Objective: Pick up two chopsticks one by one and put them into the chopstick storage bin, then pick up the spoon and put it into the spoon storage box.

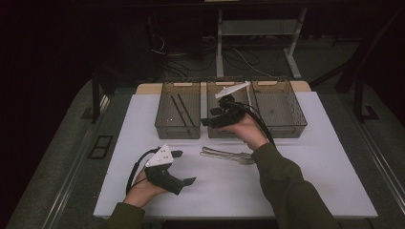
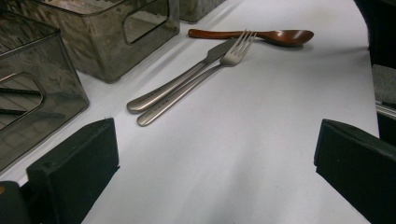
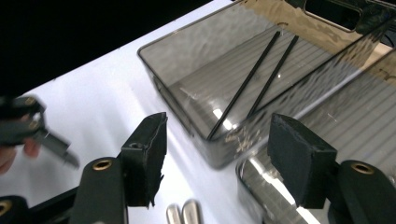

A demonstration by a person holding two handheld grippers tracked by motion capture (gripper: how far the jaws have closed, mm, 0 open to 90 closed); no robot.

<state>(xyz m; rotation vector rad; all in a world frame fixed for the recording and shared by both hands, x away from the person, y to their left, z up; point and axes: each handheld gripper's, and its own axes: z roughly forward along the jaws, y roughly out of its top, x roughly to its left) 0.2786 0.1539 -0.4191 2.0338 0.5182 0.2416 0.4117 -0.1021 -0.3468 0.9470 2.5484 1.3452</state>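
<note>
Steel fork (image 2: 196, 81) and knife (image 2: 180, 81) await sorting on the white worktop (image 1: 296, 171), below the right gripper (image 1: 212, 119), fingers spread empty, nearby smoky plastic bins (image 1: 177, 125).

A dim room — grey floor (image 1: 57, 157), tangled cables (image 1: 191, 57) and a white desk frame (image 1: 258, 28) behind the white table (image 1: 329, 157).

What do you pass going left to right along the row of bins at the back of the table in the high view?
Left bin with two thin black sticks → middle bin, with the right tongs over it, open and empty → right bin.
</note>
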